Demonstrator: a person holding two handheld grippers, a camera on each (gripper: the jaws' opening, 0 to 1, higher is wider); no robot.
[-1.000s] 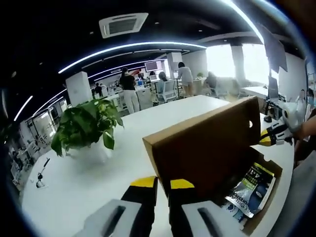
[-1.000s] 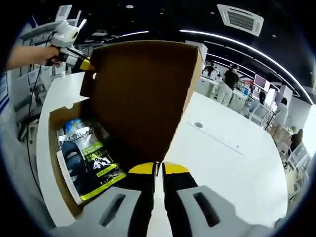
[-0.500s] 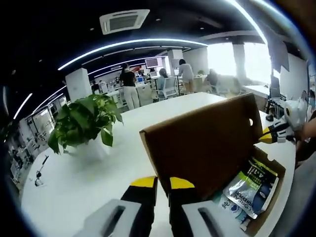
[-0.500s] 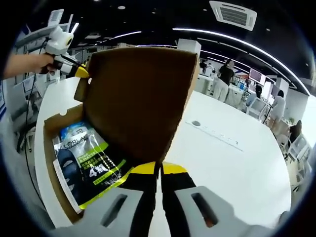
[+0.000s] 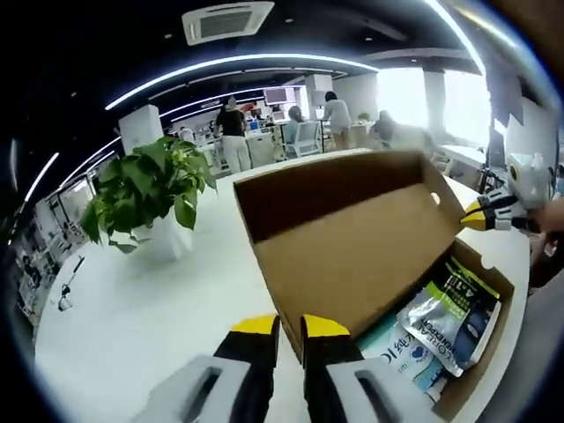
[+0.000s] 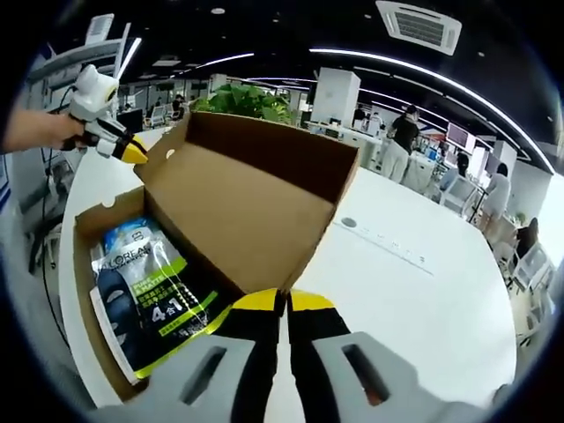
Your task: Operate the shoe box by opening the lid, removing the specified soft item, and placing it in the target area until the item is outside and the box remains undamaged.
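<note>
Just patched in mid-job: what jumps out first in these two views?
The open cardboard shoe box on the white table, lid tipped back, with a black and green packet lying inside. Each gripper's yellow-tipped jaws sit closed at a lid corner, and a leafy potted plant stands behind the box.

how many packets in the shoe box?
2 visible: a dark green-and-blue foil packet lies on top, and a white-and-teal packet is partly under it near the open brown cardboard shoe box's lid hinge. More may be hidden beneath.

box floor [image 5: 458, 388]: mostly under packets | lower packet [image 5: 401, 352] print: partly covered | distant people: blurred
</note>
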